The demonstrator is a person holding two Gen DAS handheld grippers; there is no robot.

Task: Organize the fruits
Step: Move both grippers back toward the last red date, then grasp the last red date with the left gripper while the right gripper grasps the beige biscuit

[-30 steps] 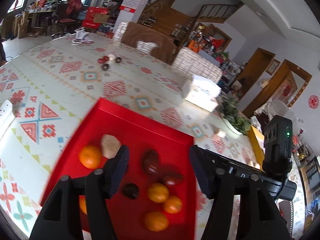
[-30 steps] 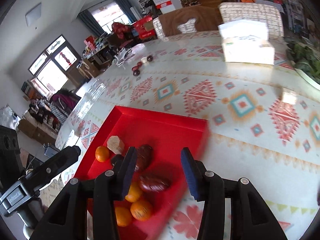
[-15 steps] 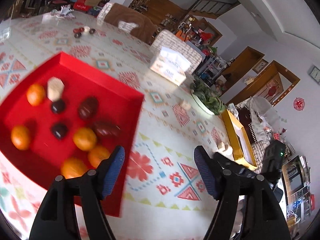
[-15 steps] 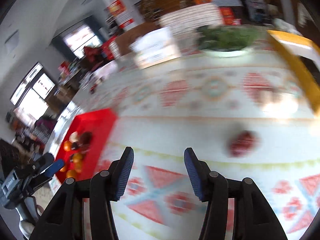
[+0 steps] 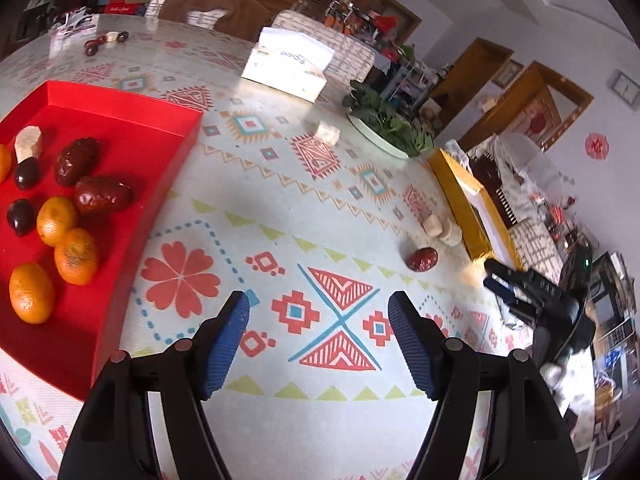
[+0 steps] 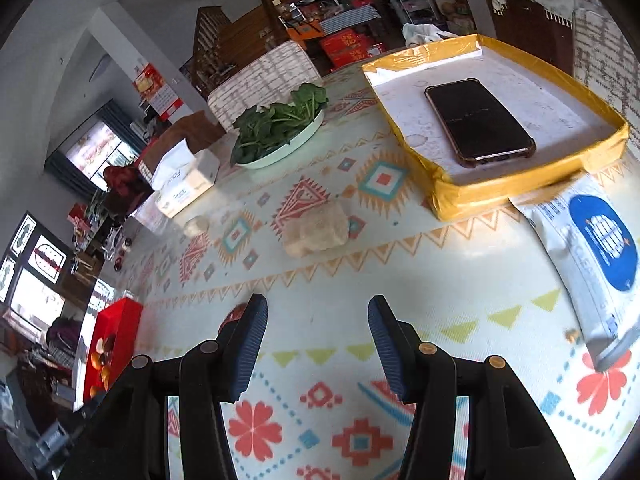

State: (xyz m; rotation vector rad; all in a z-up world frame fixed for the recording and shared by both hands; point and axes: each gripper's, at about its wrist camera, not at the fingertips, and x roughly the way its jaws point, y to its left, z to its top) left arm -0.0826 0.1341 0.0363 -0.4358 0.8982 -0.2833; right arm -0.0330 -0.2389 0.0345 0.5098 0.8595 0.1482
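A red tray (image 5: pixel 132 128) at the left of the left wrist view holds several oranges (image 5: pixel 76 256), red dates (image 5: pixel 102 196), dark fruits and a pale piece. A loose red date (image 5: pixel 422 259) lies on the patterned tablecloth near two pale pieces (image 5: pixel 442 230). My left gripper (image 5: pixel 318 338) is open and empty above the cloth. My right gripper (image 6: pixel 318 342) is open and empty; it also shows in the left wrist view (image 5: pixel 516 284). The date (image 6: pixel 232 316) peeks out behind its left finger. A pale chunk (image 6: pixel 318 230) lies ahead. The tray (image 6: pixel 116 328) is far left.
A yellow-edged tray (image 6: pixel 520 184) holds a phone (image 6: pixel 478 122). A wipes pack (image 6: pixel 592 256) lies at the right. A plate of greens (image 6: pixel 280 132) and a tissue box (image 6: pixel 188 184) stand further back. More small fruits (image 5: pixel 104 40) lie at the table's far end.
Both grippers have swung right, away from the red tray toward the yellow tray end of the table. The loose date now sits beside the right gripper's left finger. Both stayed open.
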